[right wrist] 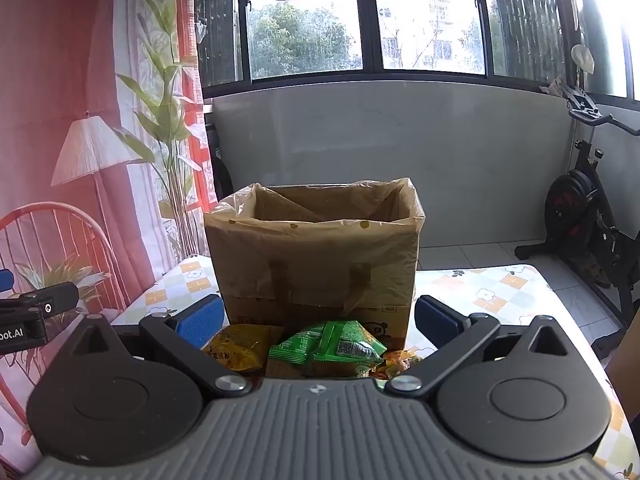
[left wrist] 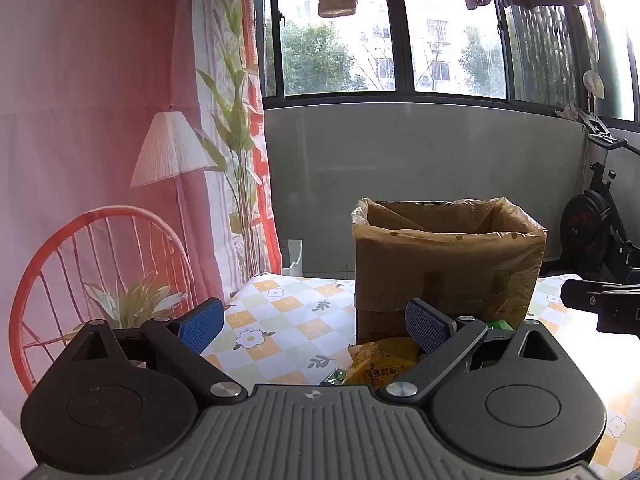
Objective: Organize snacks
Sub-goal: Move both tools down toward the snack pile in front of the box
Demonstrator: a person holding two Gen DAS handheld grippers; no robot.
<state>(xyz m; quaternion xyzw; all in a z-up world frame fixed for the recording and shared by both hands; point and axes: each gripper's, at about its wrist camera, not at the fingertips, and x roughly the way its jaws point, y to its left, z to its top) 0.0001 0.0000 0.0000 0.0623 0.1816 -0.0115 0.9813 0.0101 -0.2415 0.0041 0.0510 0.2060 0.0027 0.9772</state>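
A cardboard box (left wrist: 444, 276) lined with a clear plastic bag stands on the checked tablecloth; it also shows in the right wrist view (right wrist: 316, 256). Snack packets lie in front of it: a yellow packet (left wrist: 384, 364) (right wrist: 240, 346), green packets (right wrist: 340, 346) and small orange ones (right wrist: 400, 360). My left gripper (left wrist: 316, 326) is open and empty, left of the box, above the yellow packet. My right gripper (right wrist: 320, 322) is open and empty, above the packets, facing the box. The right gripper shows at the left wrist view's right edge (left wrist: 600, 304).
The table (left wrist: 280, 320) has a floral checked cloth. A printed backdrop with a lamp and red chair (left wrist: 100, 264) hangs at the left. An exercise bike (right wrist: 588, 216) stands at the right by the grey wall. Windows are behind.
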